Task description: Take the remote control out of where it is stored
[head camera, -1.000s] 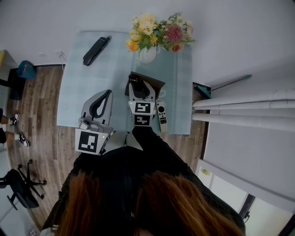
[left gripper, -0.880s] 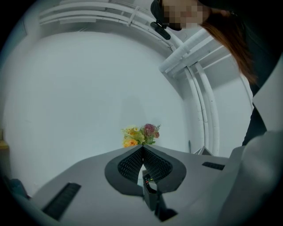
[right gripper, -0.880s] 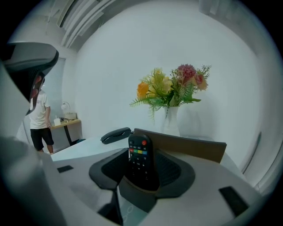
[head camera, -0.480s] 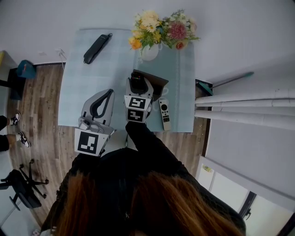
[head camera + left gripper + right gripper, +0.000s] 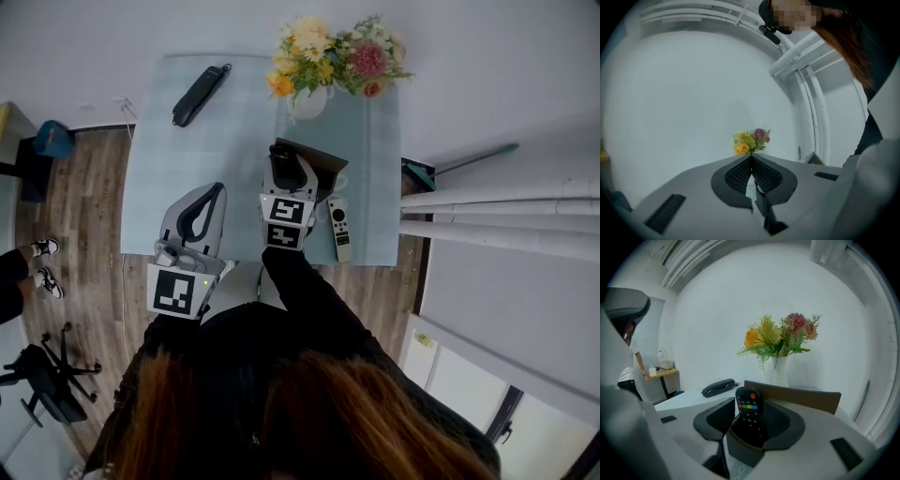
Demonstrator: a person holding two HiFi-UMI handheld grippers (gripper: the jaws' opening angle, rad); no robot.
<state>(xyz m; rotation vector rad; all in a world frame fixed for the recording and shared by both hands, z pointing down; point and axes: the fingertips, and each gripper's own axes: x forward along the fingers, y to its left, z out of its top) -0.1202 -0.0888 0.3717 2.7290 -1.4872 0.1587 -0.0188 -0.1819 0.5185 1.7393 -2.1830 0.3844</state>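
Currently my right gripper (image 5: 751, 405) sits low over the table, jaws wide and set either side of the black remote control (image 5: 749, 420). They have just been closing in a little, but the mesh of the right pad shows clear of the remote's edge, so I log it as straddled, not gripped. The remote stands upright, button face toward me, lower end sunk in the dark pocket of the holder (image 5: 740, 452), with a brown back panel (image 5: 801, 398) just behind it. Step in hand, as I judge it: the grasp before extraction; nothing lifted yet. The next move calls for closing onto the remote's long edges above the pocket rim, then pulling straight up along its length. A tilted pull would probably bind it in the pocket or drag the holder along. My left gripper (image 5: 751, 158) waits to the left, jaws together on nothing; it could steady the holder if that shifts. Surroundings: a white remote (image 5: 339, 228) lies flat on the table (image 5: 159, 192) just right of the holder, already in the open. Flowers (image 5: 328, 56) in a white vase (image 5: 303, 106) stand beyond the panel, near enough that the lift should not swing forward. A black handset (image 5: 199, 94) lies well apart at the far left corner. Nothing blocks the jaws themselves.
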